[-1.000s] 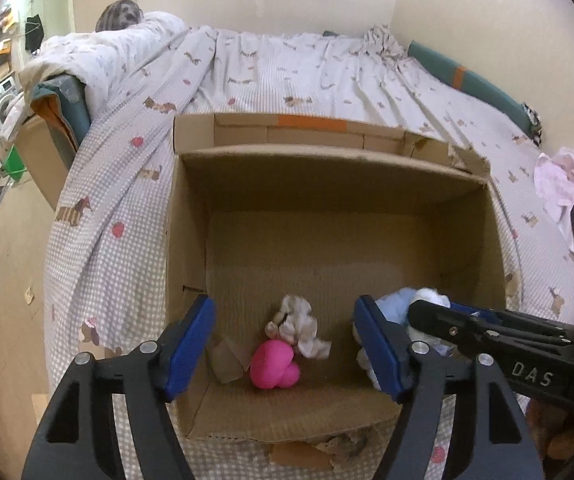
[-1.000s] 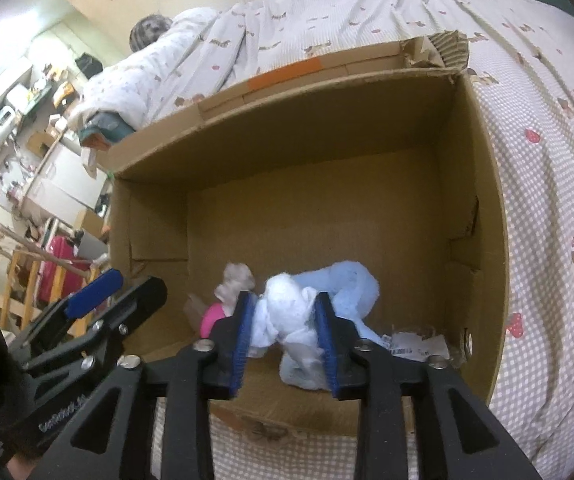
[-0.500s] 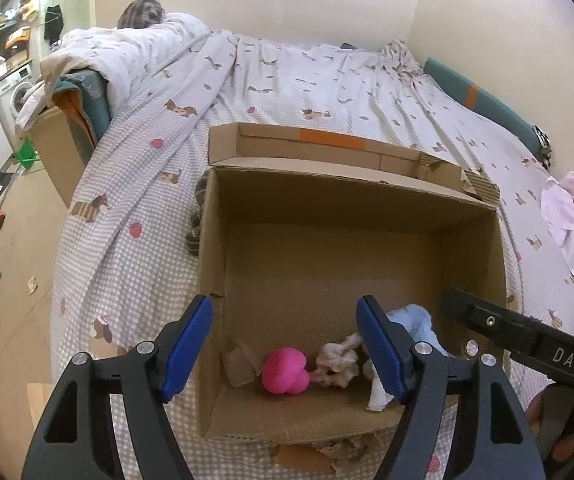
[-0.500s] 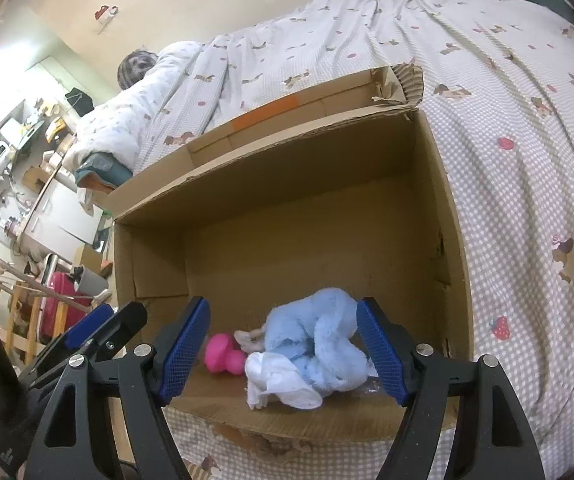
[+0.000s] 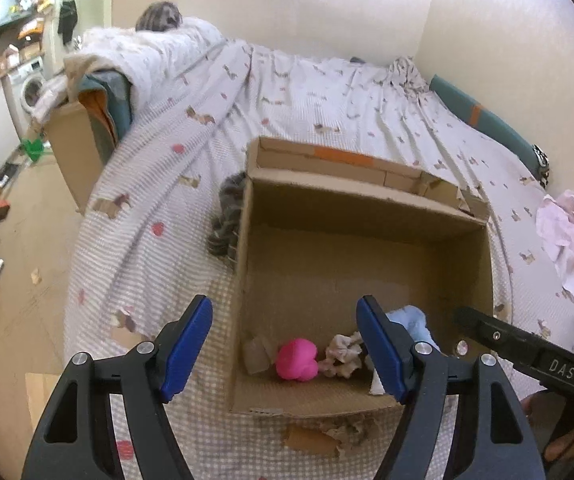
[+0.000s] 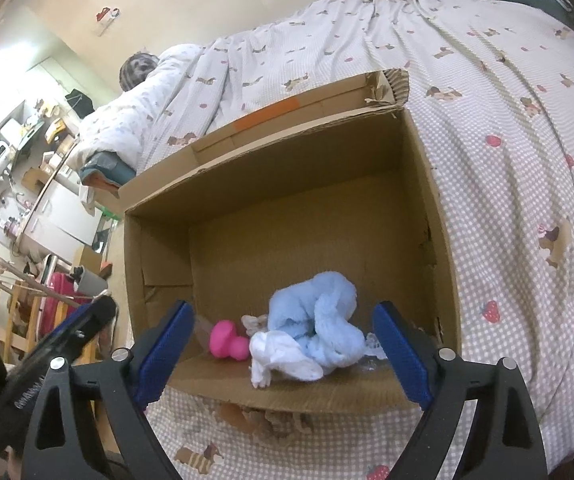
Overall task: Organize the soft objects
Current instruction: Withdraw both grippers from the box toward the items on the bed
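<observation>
While right tongs [image 6: 283,356] widen, empty | left tongs [image 5: 287,346] wide | blue-white cloth [image 6: 315,340] crumpled

The left claw [image 5: 285,354] hangs open over a box [image 5: 243,264] on the bed [image 5: 299,92], pink toy [image 5: 297,359] inside

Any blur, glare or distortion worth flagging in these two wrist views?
Left wrist: strong fisheye bend, dark corners, slightly soft; the cardboard box interior is shadowed. Right wrist: sharper, window glare top left washes the wall; the blue towel reads clearly.
</observation>
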